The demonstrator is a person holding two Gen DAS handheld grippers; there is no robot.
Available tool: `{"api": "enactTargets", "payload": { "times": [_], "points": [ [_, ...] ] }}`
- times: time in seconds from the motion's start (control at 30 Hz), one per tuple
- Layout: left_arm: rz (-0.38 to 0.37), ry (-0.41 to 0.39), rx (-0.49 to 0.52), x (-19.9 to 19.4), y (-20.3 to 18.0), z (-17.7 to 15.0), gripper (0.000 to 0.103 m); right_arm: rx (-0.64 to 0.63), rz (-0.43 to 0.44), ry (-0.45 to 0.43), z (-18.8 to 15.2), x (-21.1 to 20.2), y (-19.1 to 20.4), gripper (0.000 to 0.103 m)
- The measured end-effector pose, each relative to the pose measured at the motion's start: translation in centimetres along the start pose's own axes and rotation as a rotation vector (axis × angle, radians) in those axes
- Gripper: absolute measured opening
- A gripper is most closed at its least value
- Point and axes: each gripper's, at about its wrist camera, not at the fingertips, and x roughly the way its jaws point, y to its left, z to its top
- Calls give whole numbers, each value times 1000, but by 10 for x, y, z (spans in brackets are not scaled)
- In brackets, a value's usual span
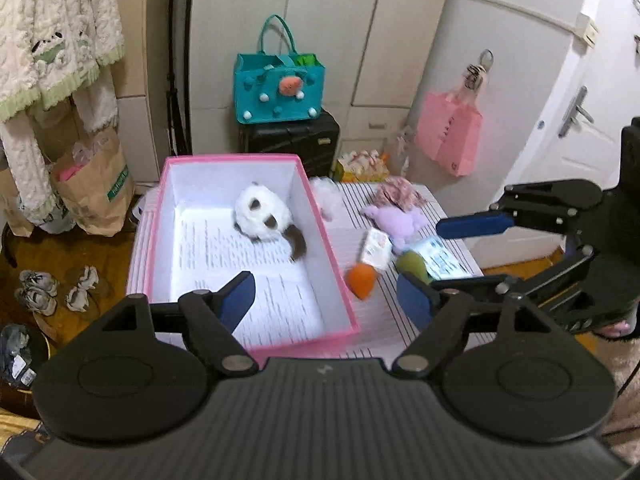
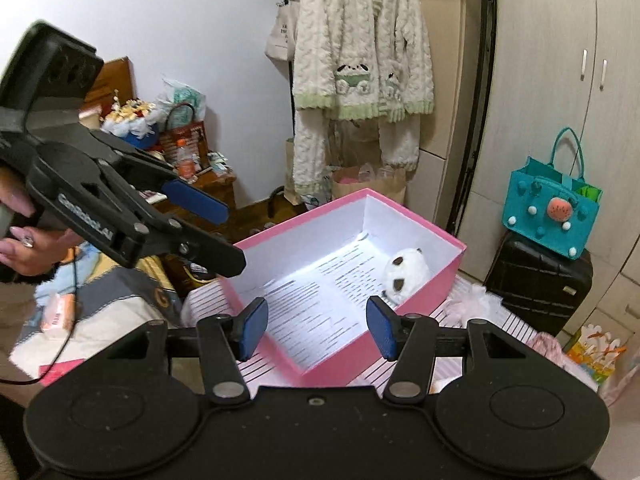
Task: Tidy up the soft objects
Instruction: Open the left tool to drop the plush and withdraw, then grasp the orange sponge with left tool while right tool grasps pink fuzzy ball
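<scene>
A pink box (image 1: 232, 158) with a white inside stands on a striped table (image 1: 380, 320). A white and brown panda plush (image 1: 266, 220) lies in it. Right of the box lie an orange plush (image 1: 362, 278), a green plush (image 1: 412, 266), a purple plush (image 1: 396, 220), a white fluffy toy (image 1: 328, 196) and a pink patterned cloth (image 1: 400, 194). My left gripper (image 1: 328, 298) hangs open and empty above the box's near end. The right gripper (image 2: 318, 328) is also open and empty above the box (image 2: 416, 218) and short of the panda (image 2: 406, 272). A hand (image 2: 24, 240) holds the left gripper (image 2: 216, 232).
A teal felt bag (image 1: 280, 88) sits on a black suitcase (image 1: 292, 144) behind the table. A pink bag (image 1: 448, 136) hangs on the cabinet at right. A fluffy white robe (image 2: 360, 60) hangs left of the box. A paper bag (image 1: 96, 184) and shoes (image 1: 38, 292) are on the floor.
</scene>
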Motion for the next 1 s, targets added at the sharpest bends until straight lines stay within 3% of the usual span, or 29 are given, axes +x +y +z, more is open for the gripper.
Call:
{"api": "enactTargets", "payload": {
  "times": [0.17, 0.37, 0.67, 1.0],
  "points": [
    [-51, 40, 10, -13, -15, -16, 85, 26, 5, -27, -20, -26, 5, 60],
    [-44, 25, 67, -16, -40, -38, 85, 54, -26, -20, -55, -40, 2, 63],
    [-83, 97, 167, 13, -79, -82, 85, 120, -63, 25, -119, -45, -10, 65],
    [-117, 85, 226, 70, -99, -109, 85, 168, -155, 54, -181, -27, -39, 67]
  ]
}}
